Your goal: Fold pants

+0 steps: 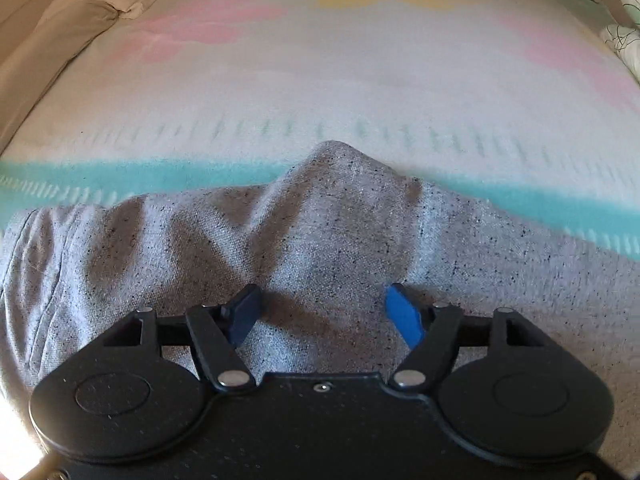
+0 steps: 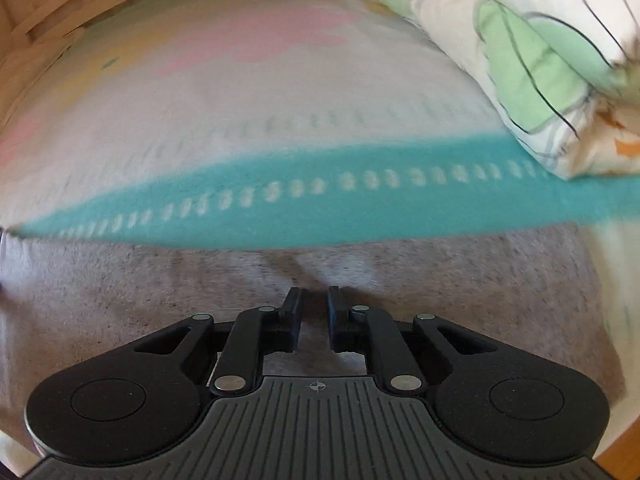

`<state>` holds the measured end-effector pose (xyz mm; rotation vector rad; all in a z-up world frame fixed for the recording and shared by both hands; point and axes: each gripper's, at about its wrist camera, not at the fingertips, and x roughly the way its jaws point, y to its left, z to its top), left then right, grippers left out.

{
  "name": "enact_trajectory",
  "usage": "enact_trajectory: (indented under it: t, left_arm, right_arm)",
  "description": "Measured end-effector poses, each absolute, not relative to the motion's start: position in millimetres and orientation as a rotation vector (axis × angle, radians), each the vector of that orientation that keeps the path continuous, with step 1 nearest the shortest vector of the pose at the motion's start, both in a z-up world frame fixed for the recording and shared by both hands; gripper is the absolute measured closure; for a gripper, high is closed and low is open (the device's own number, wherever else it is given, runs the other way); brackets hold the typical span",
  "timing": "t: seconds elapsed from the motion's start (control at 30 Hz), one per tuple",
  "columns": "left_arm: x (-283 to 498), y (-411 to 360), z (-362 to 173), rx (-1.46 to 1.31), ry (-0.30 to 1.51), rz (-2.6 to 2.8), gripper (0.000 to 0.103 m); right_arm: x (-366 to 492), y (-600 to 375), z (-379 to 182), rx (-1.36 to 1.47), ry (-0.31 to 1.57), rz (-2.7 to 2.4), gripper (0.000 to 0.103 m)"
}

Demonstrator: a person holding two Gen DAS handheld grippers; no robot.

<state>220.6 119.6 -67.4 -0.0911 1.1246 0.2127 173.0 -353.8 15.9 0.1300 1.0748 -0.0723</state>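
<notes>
2 tongs work over grey speckled pants (image 1: 320,220) that lie spread on a bed whose sheet (image 1: 320,92) is pale with pink and yellow patches and a teal band with a row of pale dots. In the left wrist view the pants fill the near half of the scene, and a ridge of the fabric rises into a peak between and beyond the fingers. The left tongs (image 1: 324,308) stand wide, their 2 blue pads on either side of that ridge; I cannot tell whether the pads press on the cloth or merely flank it. At the far left lies a beige cushion (image 1: 80,20), and at the far right a corner of a white patterned pillow (image 1: 624,40).

In the right wrist view the right tongs (image 2: 314,300) are nearly closed, with a narrow gap between the black fingers. Small creases in the pants (image 2: 440,280) fan out just beyond the tips, yet whether any fabric is pinched is not clear through the blur. A white pillow with green and orange shapes (image 2: 520,60) lies at the far right, over the teal band.
</notes>
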Motion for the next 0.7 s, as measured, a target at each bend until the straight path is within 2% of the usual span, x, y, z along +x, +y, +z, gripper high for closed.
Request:
enact_trajectory:
  t: [0.27,0.7]
  left_arm:
    - [217,110,-65,-0.088,1.126,0.211,0.031]
    - [218,110,-62,-0.087,1.131,0.181,0.033]
  right_arm:
    - [170,-450,71,0.322,0.880,-0.207,0.083]
    - [171,-480,17,0.275,1.039,-0.260,0.080]
